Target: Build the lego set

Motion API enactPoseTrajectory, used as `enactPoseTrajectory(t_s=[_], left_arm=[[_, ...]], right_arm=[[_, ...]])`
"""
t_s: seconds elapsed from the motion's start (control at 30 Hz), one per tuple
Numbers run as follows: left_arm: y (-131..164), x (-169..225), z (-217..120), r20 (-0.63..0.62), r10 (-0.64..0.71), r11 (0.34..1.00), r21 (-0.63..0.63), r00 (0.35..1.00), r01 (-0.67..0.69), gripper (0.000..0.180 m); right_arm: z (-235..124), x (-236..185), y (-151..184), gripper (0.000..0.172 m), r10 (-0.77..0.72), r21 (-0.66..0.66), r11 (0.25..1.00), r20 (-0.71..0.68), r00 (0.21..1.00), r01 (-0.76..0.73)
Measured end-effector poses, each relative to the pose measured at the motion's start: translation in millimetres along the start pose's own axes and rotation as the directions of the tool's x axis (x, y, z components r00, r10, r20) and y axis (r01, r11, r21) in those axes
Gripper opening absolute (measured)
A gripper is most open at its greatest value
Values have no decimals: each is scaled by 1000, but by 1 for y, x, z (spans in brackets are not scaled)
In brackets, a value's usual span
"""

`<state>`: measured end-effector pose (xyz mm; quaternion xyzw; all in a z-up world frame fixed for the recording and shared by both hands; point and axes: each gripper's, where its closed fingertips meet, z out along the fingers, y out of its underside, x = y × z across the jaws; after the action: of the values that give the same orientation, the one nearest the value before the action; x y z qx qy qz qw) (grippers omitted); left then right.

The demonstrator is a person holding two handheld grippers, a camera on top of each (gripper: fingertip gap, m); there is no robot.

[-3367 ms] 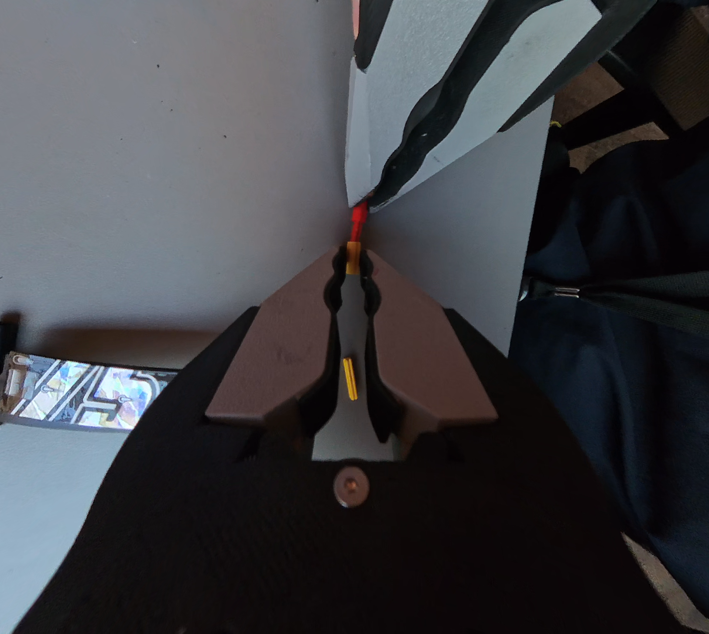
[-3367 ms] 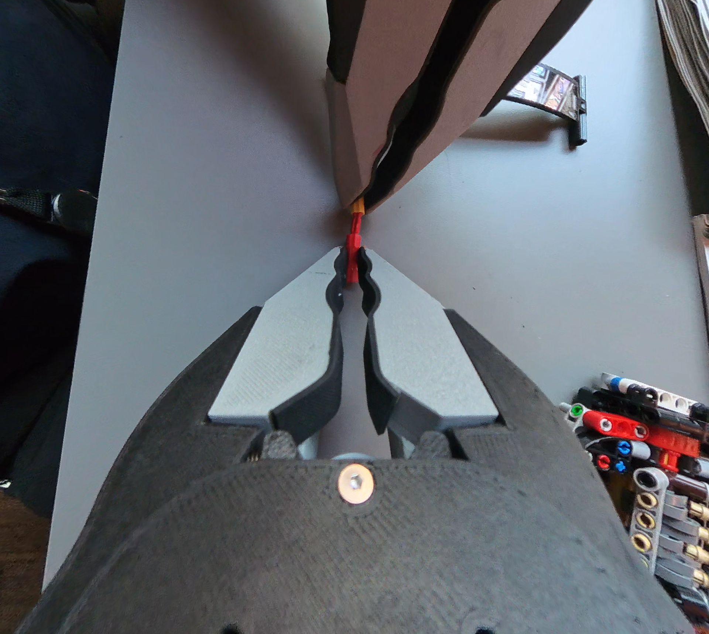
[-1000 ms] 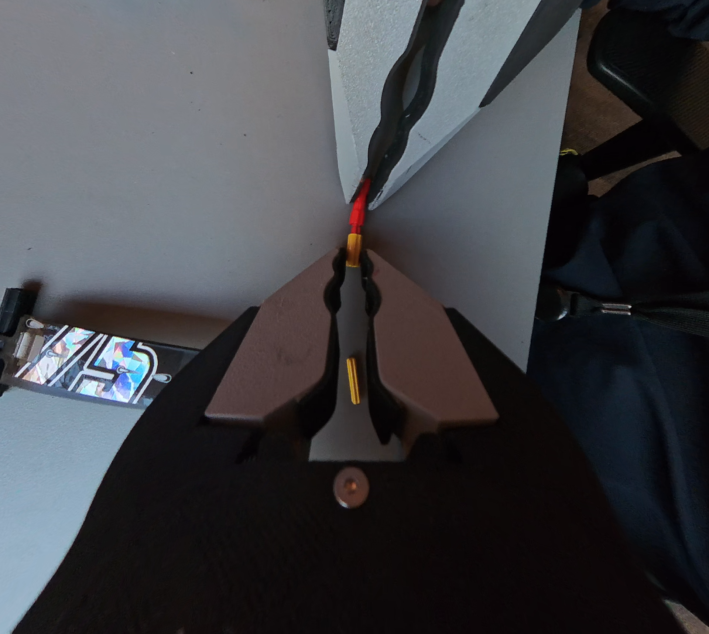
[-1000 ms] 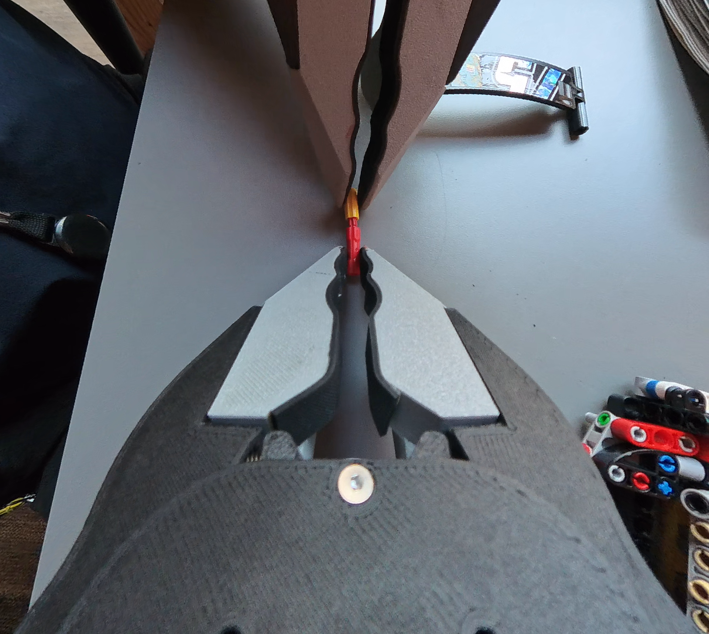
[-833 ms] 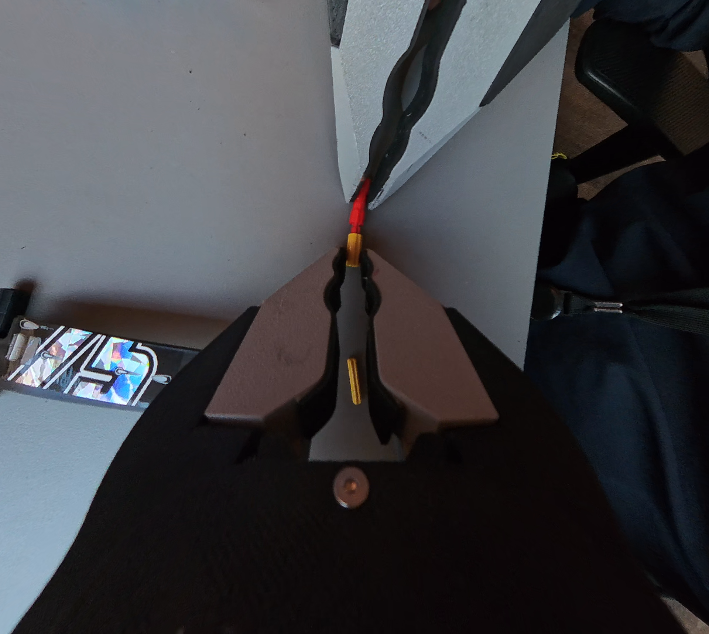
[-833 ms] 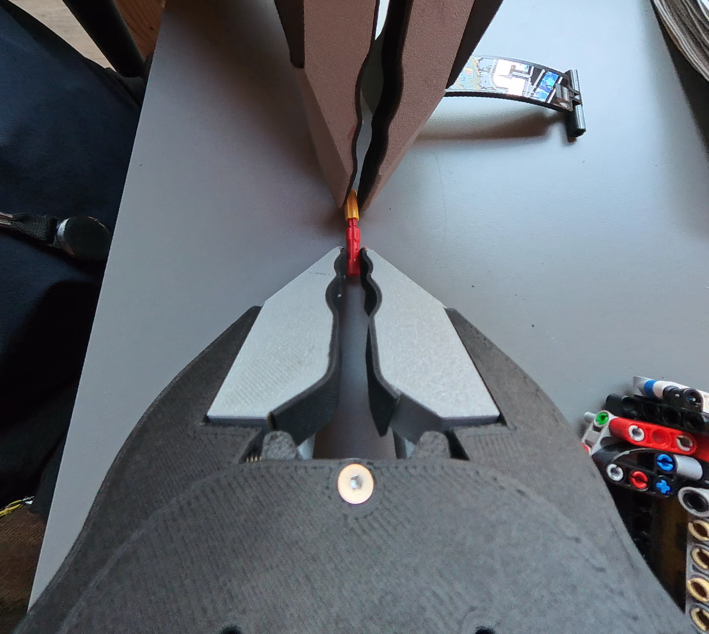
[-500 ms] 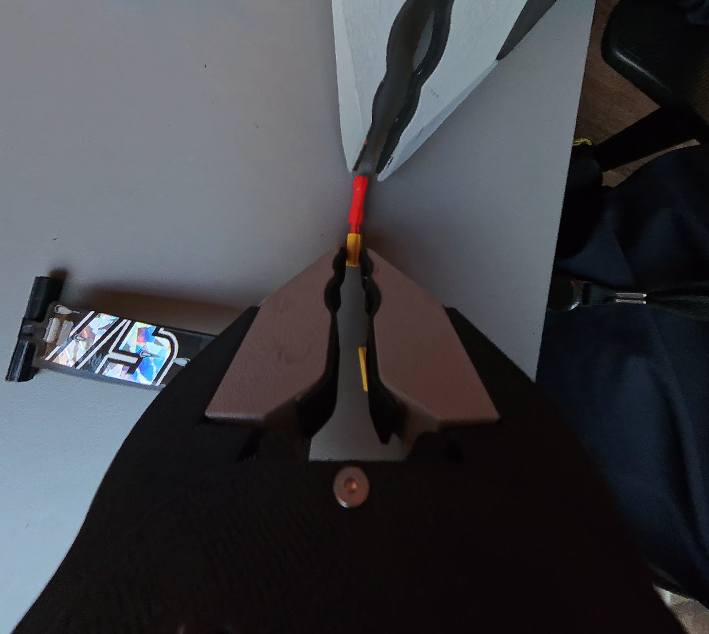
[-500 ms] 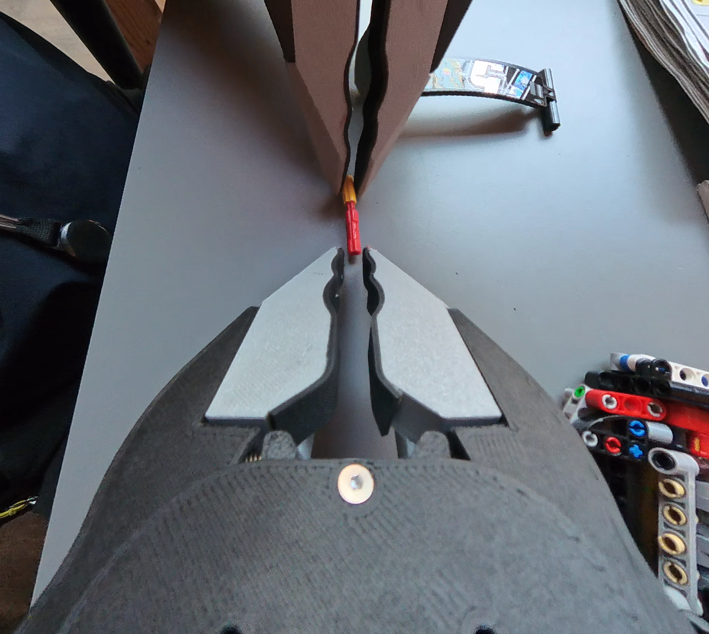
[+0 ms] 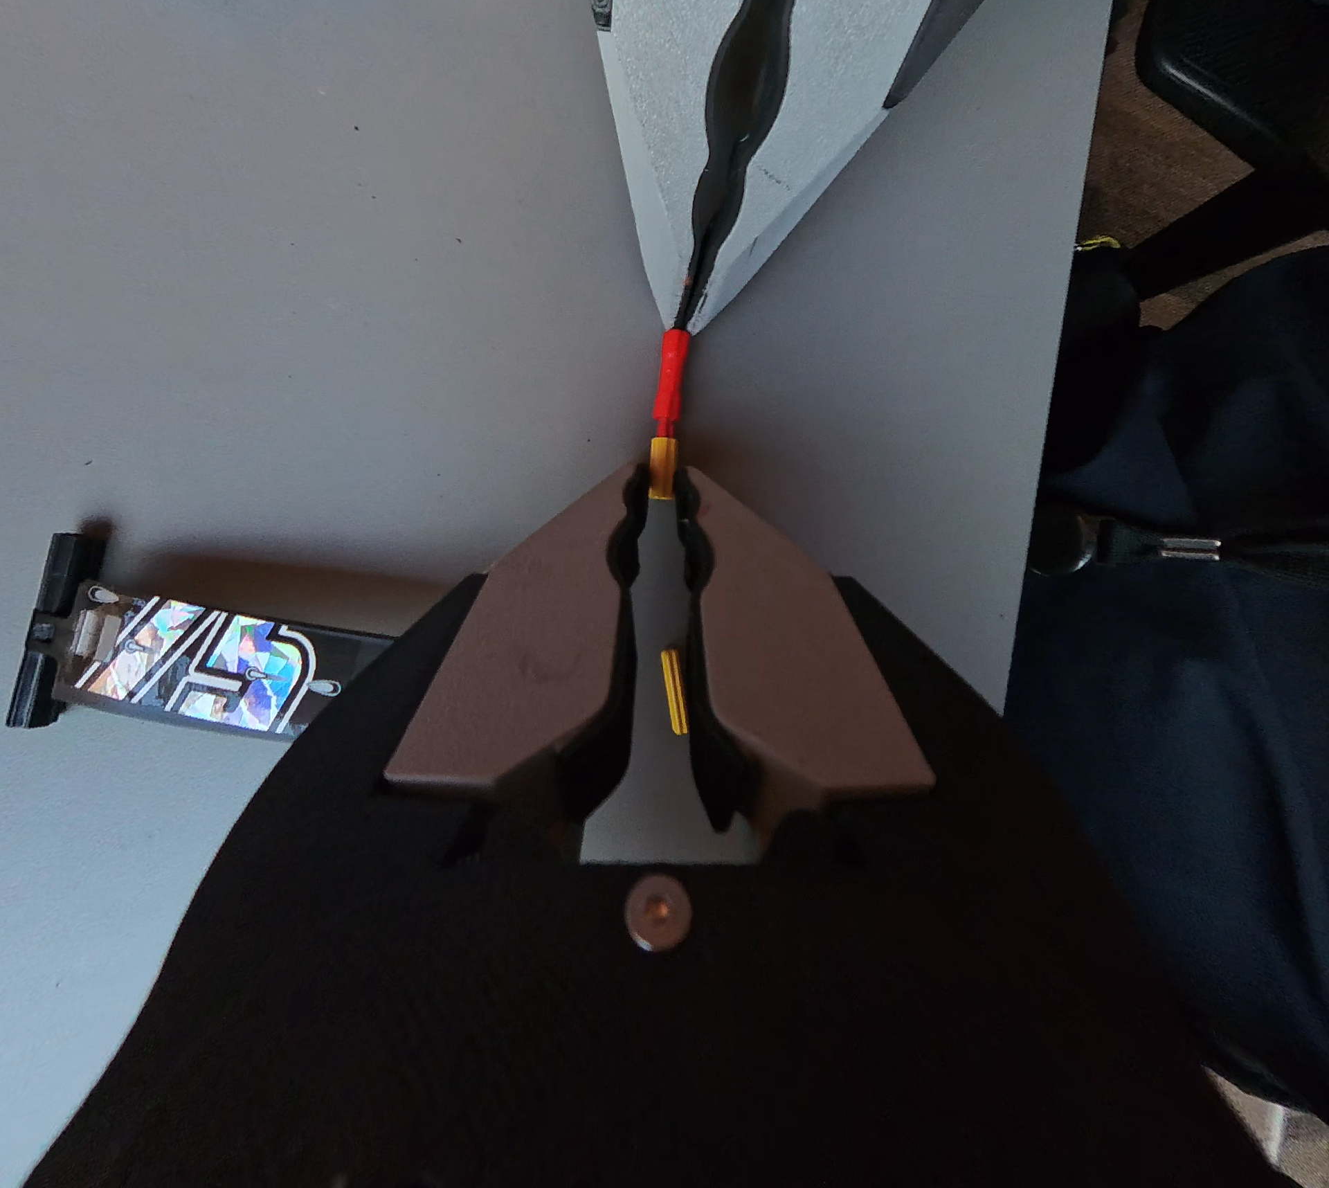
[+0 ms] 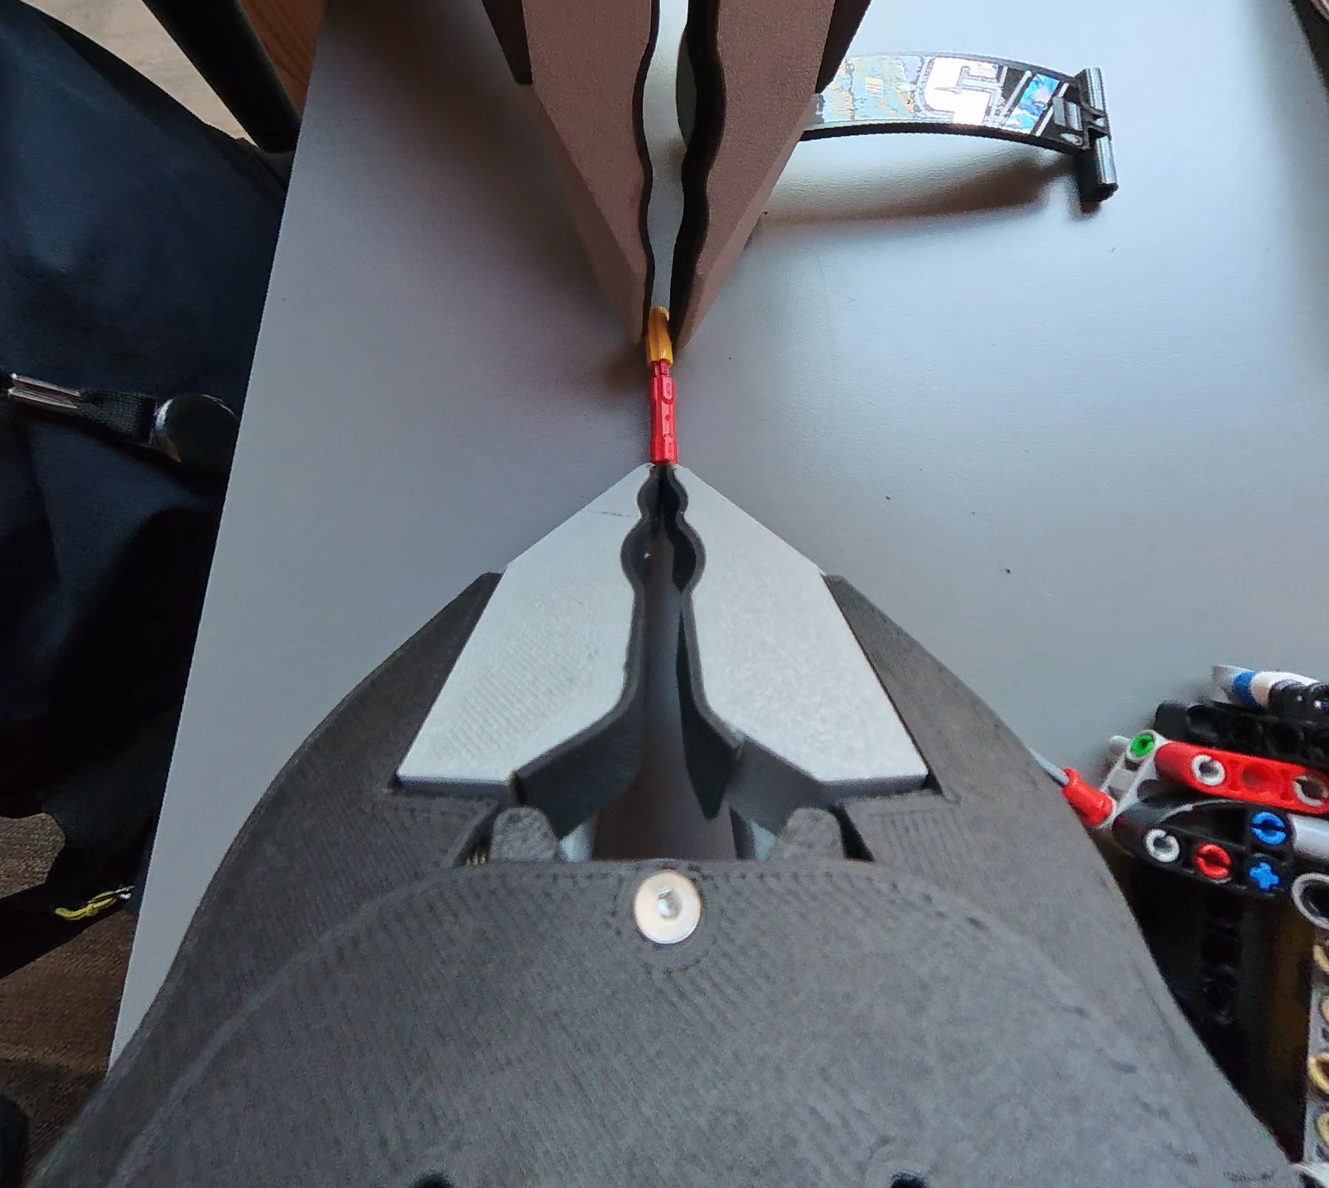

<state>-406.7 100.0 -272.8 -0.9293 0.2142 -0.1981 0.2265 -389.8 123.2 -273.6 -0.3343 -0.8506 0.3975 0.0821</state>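
Left claw [image 9: 662,483], the one with brown matte wedge fingers, is nearly closed and pinching a small yellow sleeve [image 9: 662,466] between its wavy black pads. A slim red plastic pin [image 9: 672,378] plugs into that sleeve, its long axis running straight from one claw tip toward the other. Right claw [image 10: 660,470], grey and grainy, has its pads pressed together on nothing, its tip just at the pin's far end. Underneath is a smooth grey tabletop [image 9: 288,218] with a holographic-sticker strip [image 9: 194,664] and a heap of studded building beams [image 10: 1237,794]; a loose yellow rod [image 9: 674,692] lies below
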Motion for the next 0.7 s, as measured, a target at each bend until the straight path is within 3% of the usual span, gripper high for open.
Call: enactPoseTrajectory(t_s=[0.47,0.7], left_arm=[[-2,-2,3,70,69,997,-20,995,-68,3],[-3,-2,4,32,43,999,-17,999,-42,2]], right_arm=[[2,-2,0,0,22,-13,1000,36,999,-22],[3,-1,-2,0,30,-16,999,32,999,-30]])
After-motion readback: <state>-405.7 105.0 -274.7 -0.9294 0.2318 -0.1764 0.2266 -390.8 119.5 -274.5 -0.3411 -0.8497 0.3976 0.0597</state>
